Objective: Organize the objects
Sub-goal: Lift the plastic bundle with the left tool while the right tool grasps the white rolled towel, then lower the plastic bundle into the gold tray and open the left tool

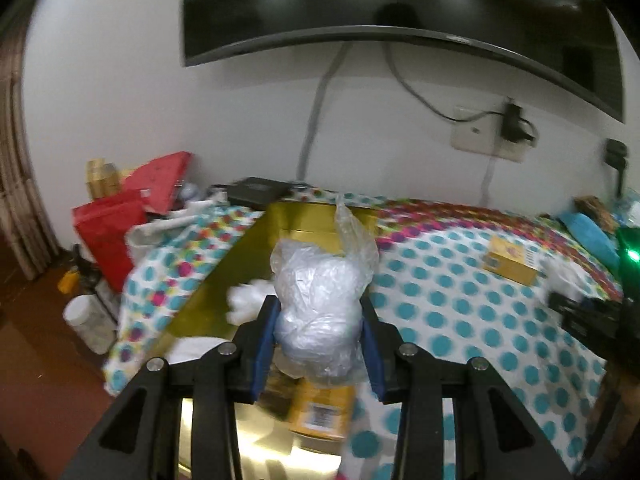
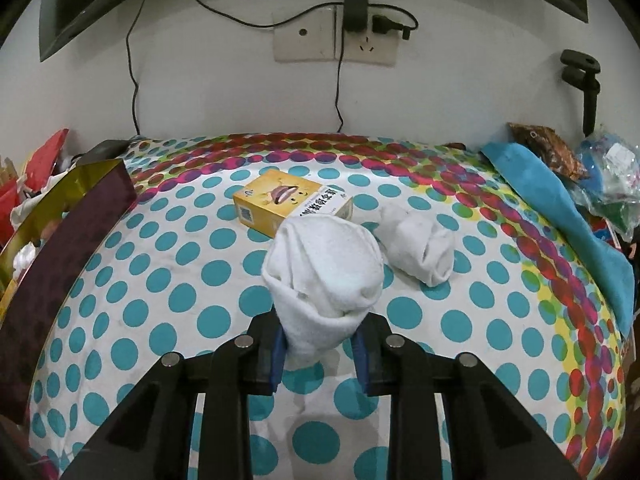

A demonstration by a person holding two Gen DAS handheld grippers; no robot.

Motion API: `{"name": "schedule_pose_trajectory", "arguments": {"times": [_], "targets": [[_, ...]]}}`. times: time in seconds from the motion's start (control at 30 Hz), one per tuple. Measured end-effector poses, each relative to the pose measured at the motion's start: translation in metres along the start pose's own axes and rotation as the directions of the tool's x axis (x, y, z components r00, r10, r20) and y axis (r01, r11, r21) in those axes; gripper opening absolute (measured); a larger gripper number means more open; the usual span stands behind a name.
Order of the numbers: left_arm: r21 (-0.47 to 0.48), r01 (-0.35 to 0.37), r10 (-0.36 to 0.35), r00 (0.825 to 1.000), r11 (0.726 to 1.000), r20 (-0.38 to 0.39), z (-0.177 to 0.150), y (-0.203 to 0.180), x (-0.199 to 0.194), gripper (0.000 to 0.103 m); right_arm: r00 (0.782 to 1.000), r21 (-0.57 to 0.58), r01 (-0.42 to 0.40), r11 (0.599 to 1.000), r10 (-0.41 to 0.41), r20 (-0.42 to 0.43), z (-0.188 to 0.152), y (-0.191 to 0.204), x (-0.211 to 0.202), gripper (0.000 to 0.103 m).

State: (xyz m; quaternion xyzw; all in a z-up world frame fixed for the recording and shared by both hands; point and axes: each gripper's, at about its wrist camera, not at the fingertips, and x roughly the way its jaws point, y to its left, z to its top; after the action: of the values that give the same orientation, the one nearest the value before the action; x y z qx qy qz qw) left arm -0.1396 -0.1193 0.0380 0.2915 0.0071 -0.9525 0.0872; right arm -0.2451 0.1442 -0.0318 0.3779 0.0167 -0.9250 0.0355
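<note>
My left gripper point(image 1: 318, 320) is shut on a clear plastic bag of white stuff point(image 1: 320, 300) and holds it above a gold box point(image 1: 280, 224) that stands open on the dotted tablecloth. A yellow carton point(image 1: 320, 412) lies in the box below the bag. My right gripper point(image 2: 320, 344) is shut on a rolled white sock point(image 2: 324, 276) and holds it above the dotted tablecloth point(image 2: 160, 280). A second rolled white sock point(image 2: 420, 244) lies on the cloth just beyond. A yellow medicine box point(image 2: 288, 200) lies behind both socks; it also shows in the left wrist view point(image 1: 512, 260).
The gold box's dark side point(image 2: 60, 264) stands at the left. Red bags point(image 1: 108, 232) and a white jar point(image 1: 86, 320) sit left of the table. A blue cloth point(image 2: 560, 216) and packets point(image 2: 608, 176) lie at the right edge. A wall socket point(image 2: 336, 36) and TV point(image 1: 400, 12) are behind.
</note>
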Motion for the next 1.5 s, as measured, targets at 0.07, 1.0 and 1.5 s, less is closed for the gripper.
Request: {"name": "schedule_pose_trajectory", "arguments": {"times": [0.07,1.0,1.5], "targets": [[-0.027,-0.033,0.032,0.999,0.999,-0.017,0.001,0.014,0.006,0.040,1.000,-0.005,-0.003,1.000,0.003,0.001,0.000,0.001,0.000,0.026],[-0.073,-0.111,0.109,0.993,0.991,-0.040,0.001,0.043,0.009,0.078,0.999,-0.159,0.037,0.987,-0.035,0.016,-0.004,0.030,-0.003,0.026],[-0.118,-0.169,0.163,0.985,0.978,-0.058,0.003,0.064,0.013,0.078,0.983,-0.275,-0.126,0.953,0.157,0.094,0.017,0.104,-0.033,0.027]]}}
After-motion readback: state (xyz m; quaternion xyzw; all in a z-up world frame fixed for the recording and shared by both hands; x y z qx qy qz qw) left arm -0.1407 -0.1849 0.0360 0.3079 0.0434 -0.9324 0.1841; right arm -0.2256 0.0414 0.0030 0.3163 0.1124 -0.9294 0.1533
